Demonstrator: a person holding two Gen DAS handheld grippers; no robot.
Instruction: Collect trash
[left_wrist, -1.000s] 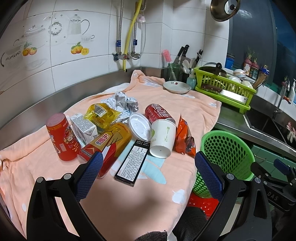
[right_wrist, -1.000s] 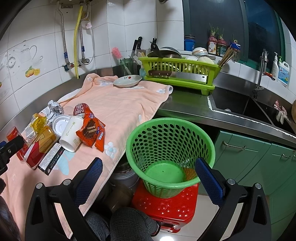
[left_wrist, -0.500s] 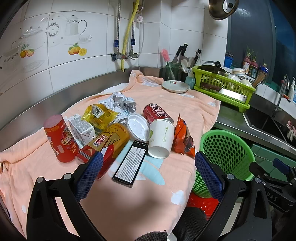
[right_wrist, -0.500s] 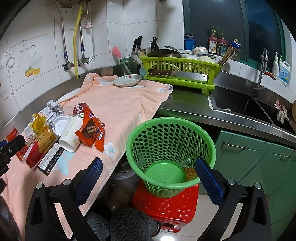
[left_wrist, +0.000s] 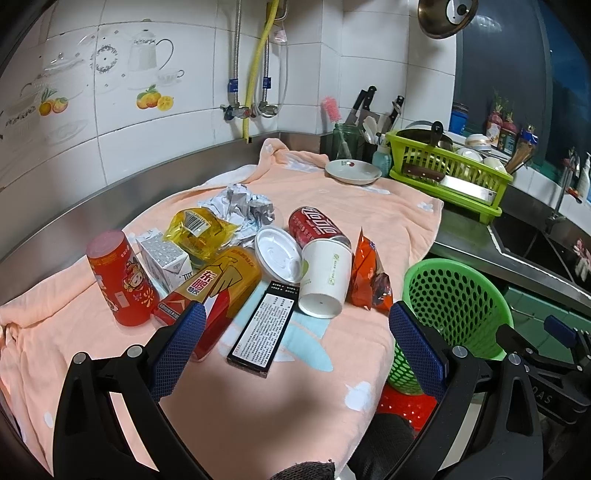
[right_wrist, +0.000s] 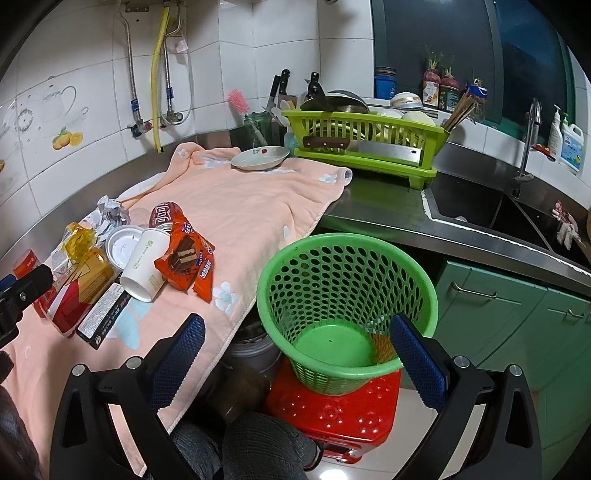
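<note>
Trash lies in a cluster on the peach towel (left_wrist: 332, 199): an upright red can (left_wrist: 120, 278), a small carton (left_wrist: 164, 258), a yellow wrapper (left_wrist: 199, 230), crumpled foil (left_wrist: 243, 205), a yellow-red pack (left_wrist: 214, 291), a black box (left_wrist: 266, 328), a white lid (left_wrist: 277, 254), a tipped paper cup (left_wrist: 325, 277), a cola can (left_wrist: 314, 225) and an orange snack wrapper (left_wrist: 367, 273). My left gripper (left_wrist: 295, 350) hangs open just short of the black box. My right gripper (right_wrist: 295, 354) is open above the empty green basket (right_wrist: 343, 295), which stands on a red stool (right_wrist: 336, 410).
A plate (left_wrist: 352, 171) rests at the towel's far end beside a green dish rack (left_wrist: 447, 173) holding a cleaver. Knives and a jar stand in the corner. A sink (right_wrist: 480, 210) lies to the right, green cabinets (right_wrist: 517, 325) below. A person's knee (right_wrist: 266, 446) is under the right gripper.
The left gripper has drifted slightly, so the trash sits a touch lower and further left in its view. The right gripper has barely moved. Both stay open.
</note>
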